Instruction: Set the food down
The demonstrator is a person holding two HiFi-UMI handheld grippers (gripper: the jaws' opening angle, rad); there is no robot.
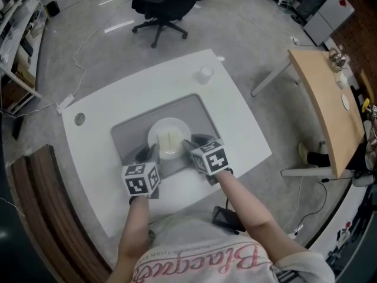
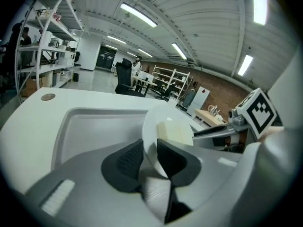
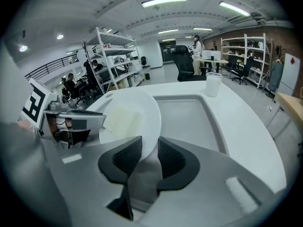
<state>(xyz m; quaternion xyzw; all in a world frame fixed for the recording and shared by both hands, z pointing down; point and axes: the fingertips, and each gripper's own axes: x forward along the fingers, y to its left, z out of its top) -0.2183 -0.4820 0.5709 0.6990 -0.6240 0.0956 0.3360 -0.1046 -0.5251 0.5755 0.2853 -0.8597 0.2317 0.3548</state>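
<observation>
A white plate (image 1: 169,135) with a pale yellow block of food (image 1: 169,141) sits in the grey tray (image 1: 126,131) on the white table. My left gripper (image 1: 147,154) is at the plate's near-left rim. In the left gripper view its pads (image 2: 128,160) are shut on the plate (image 2: 156,122), just below the food (image 2: 174,132). My right gripper (image 1: 197,143) is at the near-right rim. In the right gripper view the plate (image 3: 137,108) reaches between the jaws of the right gripper (image 3: 150,148), which stand open, a gap showing beside the rim. The food (image 3: 120,119) lies on the plate.
A translucent cup (image 1: 205,73) stands at the table's far right corner. A round grommet (image 1: 80,118) is at the far left. A black office chair (image 1: 160,5) stands beyond the table, and a wooden desk (image 1: 327,99) to the right.
</observation>
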